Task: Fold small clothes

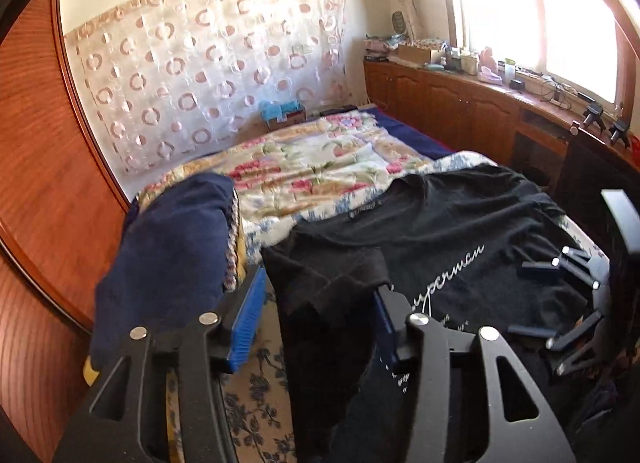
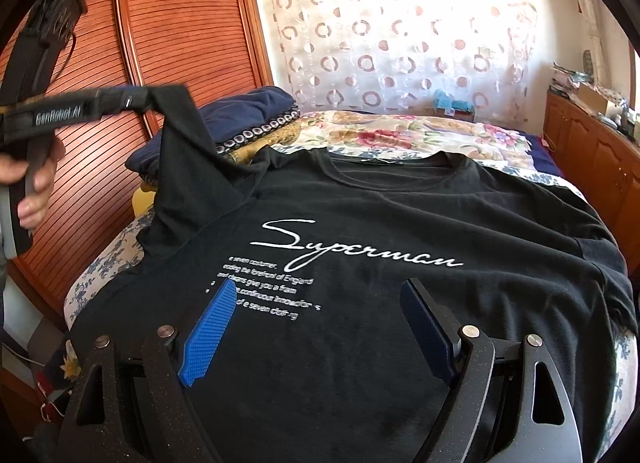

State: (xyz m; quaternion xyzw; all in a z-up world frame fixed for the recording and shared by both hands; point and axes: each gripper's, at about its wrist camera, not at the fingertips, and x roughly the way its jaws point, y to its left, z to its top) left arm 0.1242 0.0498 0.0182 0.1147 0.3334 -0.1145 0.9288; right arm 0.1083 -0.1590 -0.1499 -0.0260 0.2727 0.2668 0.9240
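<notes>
Left hand-held gripper: raised at far left, jaws part open, black sleeve draped between blue pads; whether the pads press on it cannot be told.
Right hand-held gripper: jaws wide apart, nothing pinched, low over near hem.
Black T-shirt: spread front-up on bed, white script across chest, left sleeve lifted.
Folded navy clothes: stacked at far left, beyond the lifted sleeve.
Floral quilt: far half of bed.
Hand: on left handle.
</notes>
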